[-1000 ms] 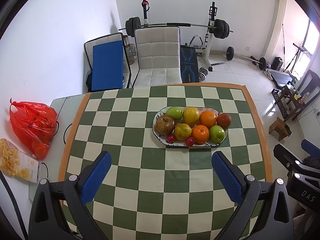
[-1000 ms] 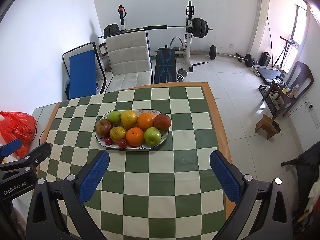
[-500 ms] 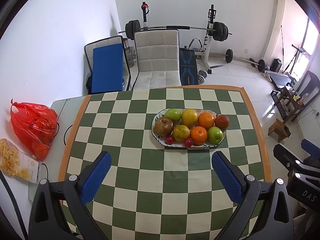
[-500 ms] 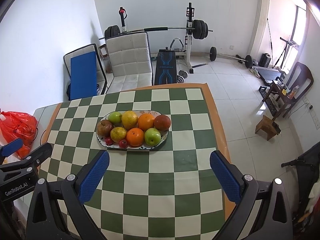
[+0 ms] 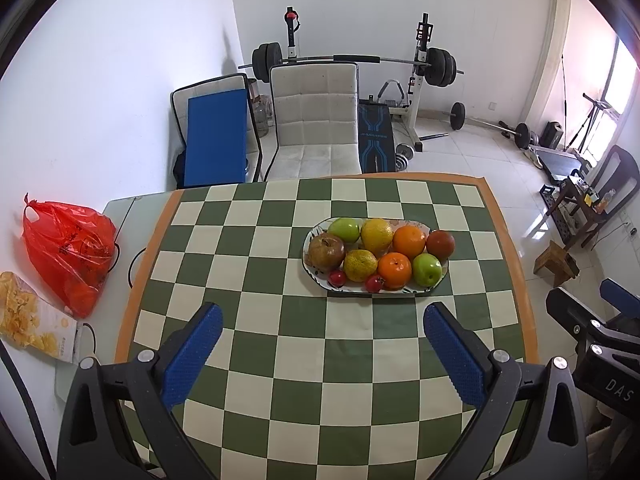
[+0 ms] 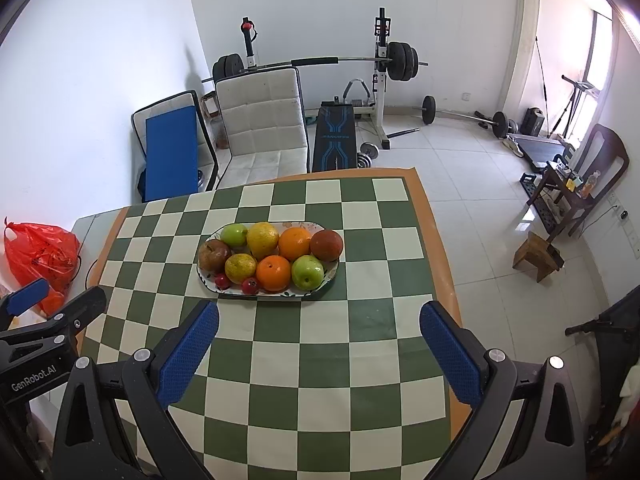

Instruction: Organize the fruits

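An oval patterned plate (image 5: 400, 291) (image 6: 332, 278) sits on the green-and-cream checked table, filled with several fruits in two rows: oranges (image 5: 394, 269) (image 6: 273, 273), green apples (image 5: 427, 269) (image 6: 307, 272), a yellow citrus (image 5: 376, 234), a brownish pomegranate (image 5: 326, 250) and small red fruits (image 5: 337, 277). My left gripper (image 5: 323, 320) hangs open above the near table, well short of the plate, with nothing between its blue pads. My right gripper (image 6: 319, 319) is open too, held just short of the plate's near rim. Each gripper's body shows at the edge of the other's view.
A red plastic bag (image 5: 66, 256) and a snack packet (image 5: 30, 324) lie on the white surface left of the table. Behind the table stand a white padded chair (image 5: 314, 120), a blue-cushioned chair (image 5: 214, 140) and a barbell rack (image 5: 360, 60). The table's orange border (image 5: 516, 264) marks its right edge.
Both views have drawn back and tilted slightly, so the plate sits a little lower and nearer the centre of each view. The fruits and both grippers' opening are unchanged.
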`<state>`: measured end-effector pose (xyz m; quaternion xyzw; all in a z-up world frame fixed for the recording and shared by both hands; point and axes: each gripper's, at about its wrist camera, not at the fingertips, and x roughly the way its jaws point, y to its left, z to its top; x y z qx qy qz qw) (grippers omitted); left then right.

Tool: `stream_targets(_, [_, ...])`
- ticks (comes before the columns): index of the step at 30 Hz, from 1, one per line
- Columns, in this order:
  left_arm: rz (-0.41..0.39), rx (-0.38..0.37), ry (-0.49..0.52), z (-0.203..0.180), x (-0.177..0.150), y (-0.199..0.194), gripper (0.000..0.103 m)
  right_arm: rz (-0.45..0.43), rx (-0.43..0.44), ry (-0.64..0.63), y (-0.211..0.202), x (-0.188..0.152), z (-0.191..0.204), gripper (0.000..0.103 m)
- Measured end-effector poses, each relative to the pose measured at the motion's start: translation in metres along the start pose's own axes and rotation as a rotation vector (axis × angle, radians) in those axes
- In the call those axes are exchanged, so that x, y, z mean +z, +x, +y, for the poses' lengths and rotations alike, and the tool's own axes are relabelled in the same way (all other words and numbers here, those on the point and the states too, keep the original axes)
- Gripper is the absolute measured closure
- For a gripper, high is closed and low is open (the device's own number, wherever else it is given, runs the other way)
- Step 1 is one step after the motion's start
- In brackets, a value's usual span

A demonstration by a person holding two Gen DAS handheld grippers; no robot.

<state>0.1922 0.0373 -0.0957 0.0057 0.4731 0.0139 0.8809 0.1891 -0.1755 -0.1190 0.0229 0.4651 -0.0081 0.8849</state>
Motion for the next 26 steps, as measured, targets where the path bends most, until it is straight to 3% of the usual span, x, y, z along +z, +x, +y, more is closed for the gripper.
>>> stream_targets(26, [-0.023, -0.002, -0.002, -0.003, -0.002, -0.008, 0.0, -0.011, 0.008, -0.008, -0.011, 0.001, 0.008, 0.0])
